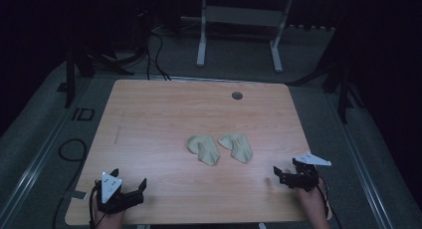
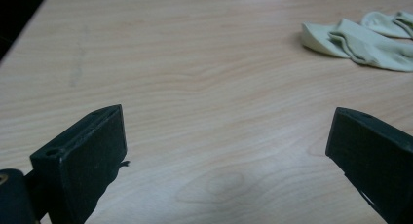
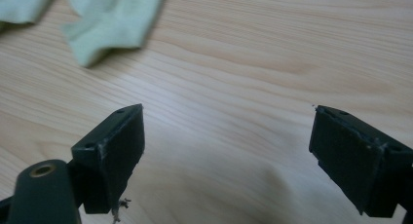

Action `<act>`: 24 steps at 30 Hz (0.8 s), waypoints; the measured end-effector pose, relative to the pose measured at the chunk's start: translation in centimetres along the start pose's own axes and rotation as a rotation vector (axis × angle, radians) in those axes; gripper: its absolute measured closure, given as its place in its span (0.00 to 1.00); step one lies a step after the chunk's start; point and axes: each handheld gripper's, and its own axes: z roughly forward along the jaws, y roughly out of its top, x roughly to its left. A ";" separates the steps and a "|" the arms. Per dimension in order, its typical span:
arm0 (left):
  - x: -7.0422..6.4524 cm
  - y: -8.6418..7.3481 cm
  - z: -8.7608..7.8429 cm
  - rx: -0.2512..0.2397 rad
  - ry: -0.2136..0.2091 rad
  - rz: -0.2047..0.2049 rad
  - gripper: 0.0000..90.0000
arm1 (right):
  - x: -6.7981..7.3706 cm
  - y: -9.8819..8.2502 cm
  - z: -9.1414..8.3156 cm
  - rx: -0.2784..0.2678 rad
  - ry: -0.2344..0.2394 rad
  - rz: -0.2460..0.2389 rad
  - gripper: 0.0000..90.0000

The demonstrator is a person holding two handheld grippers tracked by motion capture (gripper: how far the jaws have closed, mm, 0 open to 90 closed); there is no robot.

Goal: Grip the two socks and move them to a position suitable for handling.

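- Two pale green socks lie side by side near the middle of the tabletop [image 1: 149, 119], the left sock [image 1: 204, 149] and the right sock [image 1: 237, 147] close together, possibly touching at their upper ends (hard to tell).
- Each sock's long axis runs from upper left to lower right in the high view.
- The left gripper [image 1: 128, 181] sits at the lower left of the high view, its fingers spread wide with nothing between them; the socks lie up and to the right, well apart.
- The right gripper [image 1: 284, 171] sits at the lower right, fingers likewise wide and empty.
- The right gripper looks nearer: the right sock [image 3: 114, 19] lies to the upper left, beyond its fingers [image 3: 114, 156].
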 end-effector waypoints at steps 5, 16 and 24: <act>-0.5 -0.1 0.2 0.003 -0.027 -0.001 0.01 | 1.9 1.8 2.1 0.033 0.037 0.005 0.14; -0.1 -0.1 0.0 -0.008 -0.025 -0.051 0.01 | 5.3 6.2 5.9 0.037 0.077 -0.045 0.27; -0.4 0.0 0.0 0.022 -0.013 -0.033 0.01 | 7.7 9.1 8.6 0.047 0.081 -0.097 0.33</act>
